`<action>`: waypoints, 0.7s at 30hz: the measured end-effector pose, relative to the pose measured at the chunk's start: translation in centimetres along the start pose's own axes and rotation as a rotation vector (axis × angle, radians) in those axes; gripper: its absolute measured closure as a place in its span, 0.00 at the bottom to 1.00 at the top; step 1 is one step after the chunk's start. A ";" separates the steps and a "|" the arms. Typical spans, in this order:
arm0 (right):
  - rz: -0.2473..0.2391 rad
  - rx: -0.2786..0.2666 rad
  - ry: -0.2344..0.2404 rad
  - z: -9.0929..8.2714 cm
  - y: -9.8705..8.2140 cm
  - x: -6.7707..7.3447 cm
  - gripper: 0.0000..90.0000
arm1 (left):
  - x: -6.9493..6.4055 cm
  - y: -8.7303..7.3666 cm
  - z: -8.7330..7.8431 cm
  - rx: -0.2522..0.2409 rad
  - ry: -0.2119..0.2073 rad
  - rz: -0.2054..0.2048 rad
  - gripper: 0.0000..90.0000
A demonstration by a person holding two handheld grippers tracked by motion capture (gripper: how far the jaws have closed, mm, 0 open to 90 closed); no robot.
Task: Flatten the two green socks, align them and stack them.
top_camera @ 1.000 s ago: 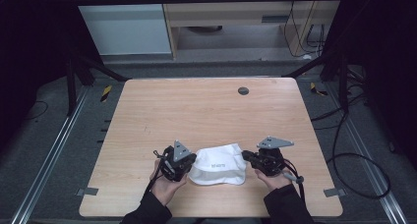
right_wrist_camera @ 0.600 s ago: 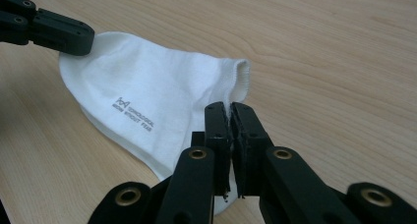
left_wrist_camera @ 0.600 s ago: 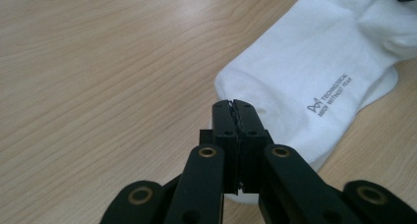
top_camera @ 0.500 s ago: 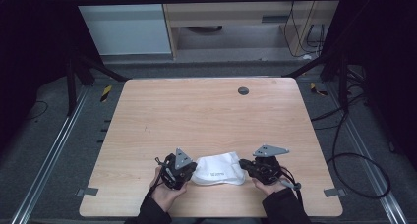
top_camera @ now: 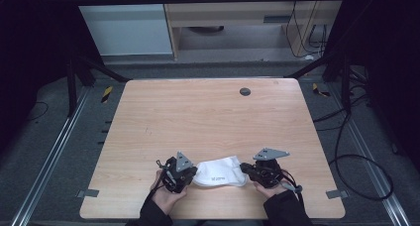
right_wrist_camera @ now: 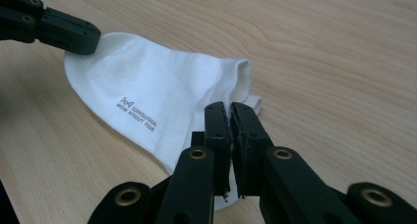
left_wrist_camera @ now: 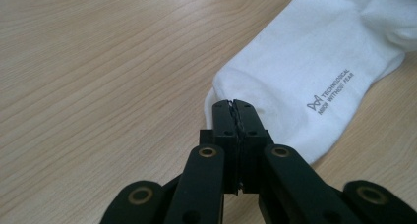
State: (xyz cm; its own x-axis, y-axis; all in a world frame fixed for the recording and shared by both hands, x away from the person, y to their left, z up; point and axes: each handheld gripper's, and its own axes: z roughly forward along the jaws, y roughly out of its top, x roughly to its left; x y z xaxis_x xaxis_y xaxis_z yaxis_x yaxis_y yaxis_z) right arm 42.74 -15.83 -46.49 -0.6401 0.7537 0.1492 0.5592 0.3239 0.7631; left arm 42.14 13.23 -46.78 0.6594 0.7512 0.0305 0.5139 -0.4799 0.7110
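Note:
A white sock (top_camera: 220, 172) with small grey lettering lies flat on the wooden table (top_camera: 198, 117) near its front edge, between the two grippers. My left gripper (top_camera: 193, 176) is shut on the sock's left end; in the left gripper view the jaws (left_wrist_camera: 234, 106) meet tightly on the cloth's (left_wrist_camera: 305, 62) edge. My right gripper (top_camera: 244, 172) is shut on the sock's other side, near the ribbed cuff; in the right gripper view its tips (right_wrist_camera: 230, 108) pinch a fold of the sock (right_wrist_camera: 147, 86). The left gripper (right_wrist_camera: 83, 42) shows there at the far end of the sock.
A small dark round grommet (top_camera: 244, 91) sits in the tabletop at the far right. Metal rails (top_camera: 49, 161) run along the floor on both sides, and cables (top_camera: 356, 161) lie at the right. A cabinet (top_camera: 233, 18) stands behind the table.
Both grippers and the sock have slid a little toward the near edge of the table. The sock now lies flatter and more stretched between them.

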 end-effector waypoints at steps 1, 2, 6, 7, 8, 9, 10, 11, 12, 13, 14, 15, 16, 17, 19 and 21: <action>0.000 0.000 0.000 0.0 0.0 0.0 0.96 | 0.0 0.0 0.1 0.005 0.003 0.006 0.99; 0.000 0.004 0.000 0.1 -0.1 0.0 0.96 | 0.0 -0.1 0.1 0.007 0.003 0.006 0.99; -0.008 0.017 -0.018 0.6 -0.4 -0.1 0.95 | -0.2 -0.3 0.6 0.018 0.011 0.015 0.99; -0.014 0.020 -0.019 0.7 -0.4 -0.1 0.95 | -0.2 -0.3 0.6 0.018 0.011 0.015 0.99; -0.014 0.020 -0.019 0.7 -0.4 -0.1 0.95 | -0.1 -0.4 0.6 0.024 0.015 0.020 0.99; -0.015 0.036 -0.028 1.0 -0.6 -0.1 0.95 | -0.1 -0.5 0.7 0.027 0.019 0.021 0.99; -0.017 0.038 -0.032 1.0 -0.7 -0.1 0.95 | -0.1 -0.5 0.8 0.030 0.018 0.021 0.99; -0.015 0.040 -0.034 1.1 -0.7 -0.1 0.95 | 0.0 -0.5 0.9 0.033 0.022 0.018 0.99; -0.016 0.039 -0.033 1.2 -0.7 -0.1 0.95 | 0.0 -0.5 0.9 0.033 0.022 0.018 0.99; -0.016 0.039 -0.033 1.2 -0.7 -0.1 0.95 | 0.0 -0.6 1.0 0.033 0.025 0.019 0.99; -0.025 0.039 -0.038 1.2 -0.8 -0.2 0.95 | 0.0 -0.6 1.0 0.033 0.027 0.020 0.99; -0.030 0.040 -0.040 1.3 -0.8 -0.3 0.95 | 0.0 -0.6 1.1 0.036 0.027 0.021 0.99; -0.026 0.051 -0.045 1.4 -0.9 -0.3 0.94 | -0.1 -0.7 1.3 0.043 0.029 0.027 0.99; -0.026 0.052 -0.049 1.5 -1.0 -0.3 0.94 | -0.1 -0.7 1.3 0.043 0.029 0.027 0.99; -0.037 0.053 -0.055 1.6 -1.1 -0.4 0.93 | -0.1 -0.7 1.4 0.043 0.036 0.030 0.99; -0.043 0.053 -0.059 1.7 -1.1 -0.4 0.92 | -0.1 -0.8 1.3 0.040 0.041 0.031 0.99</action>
State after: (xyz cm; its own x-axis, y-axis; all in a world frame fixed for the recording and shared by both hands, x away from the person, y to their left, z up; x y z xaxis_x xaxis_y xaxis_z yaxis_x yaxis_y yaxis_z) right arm 43.29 -15.56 -48.49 -0.6327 0.7704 0.0779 0.5597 0.3855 0.7335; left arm 42.45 12.94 -48.25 0.6530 0.7530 0.0811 0.5155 -0.5203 0.6808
